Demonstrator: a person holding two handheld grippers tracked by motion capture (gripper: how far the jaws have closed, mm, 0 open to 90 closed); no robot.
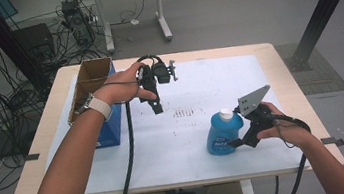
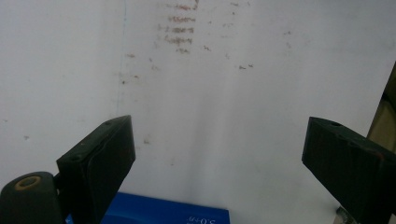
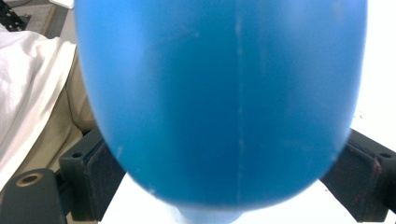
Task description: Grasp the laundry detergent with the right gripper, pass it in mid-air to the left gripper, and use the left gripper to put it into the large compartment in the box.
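Blue bottle (image 3: 219, 93) up close between two black jaws, flanks meeting both pads low on its body. Right gripper (image 1: 239, 142) thus set wide and closed on that bottle from its right side, near the right front of the white sheet (image 1: 208, 82). White cap on, pointing up and a little to the far side. Base seemingly down on the sheet, so gripped but not yet lifted, judging by the high view.

Left gripper (image 1: 156, 104) hanging above the sheet at far left of centre, jaws spread wide with nothing between, pointing down. Just left of it, open cardboard box (image 1: 88, 83) with a blue side, standing on the left part of the table (image 1: 288, 76). Likely destination, though not certain. Carry and release left to do if so.

Plenty of bare sheet between bottle and box, nothing standing in the path apart from the left gripper itself and its trailing cable (image 1: 130, 148). Near table edge close behind the right hand (image 1: 285, 130), and right edge not far off. Safer room toward the centre and far side.
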